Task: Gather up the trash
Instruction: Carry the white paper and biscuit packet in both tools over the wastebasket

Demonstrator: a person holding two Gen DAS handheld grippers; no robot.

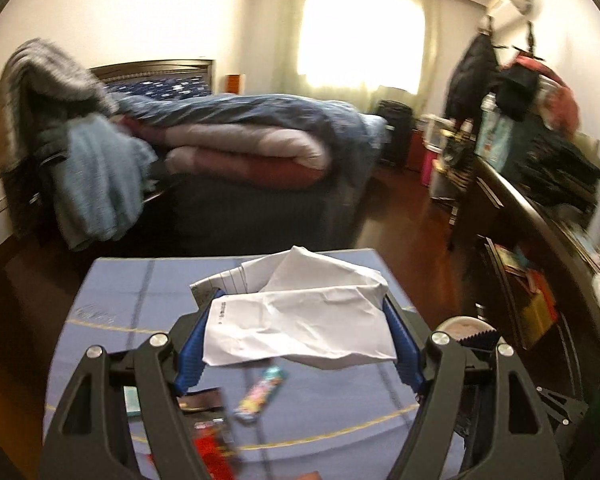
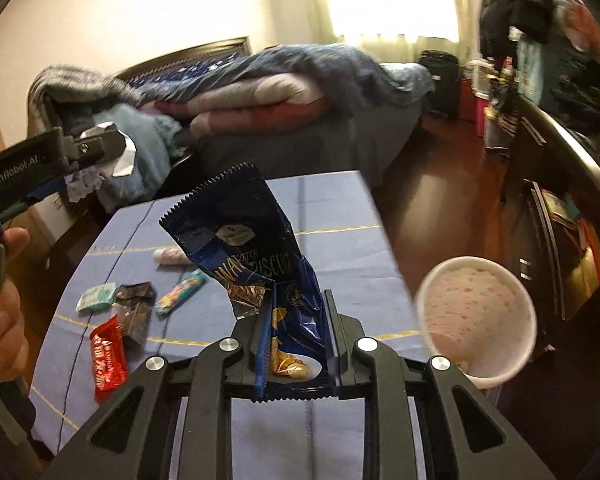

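Bedroom table (image 2: pixel 340 208): left gripper (image 1: pixel 300 320) clamps crumpled paper (image 1: pixel 300 320) above it; right gripper (image 2: pixel 296 344) grips blue biscuit wrapper (image 2: pixel 240 240), jaws narrow

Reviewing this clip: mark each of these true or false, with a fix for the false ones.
1. The left gripper holds crumpled white paper. True.
2. The right gripper is empty. False: it is shut on a blue biscuit wrapper.
3. A red wrapper lies on the blue table. True.
4. The paper cup stands left of the wrappers. False: it is at the right.
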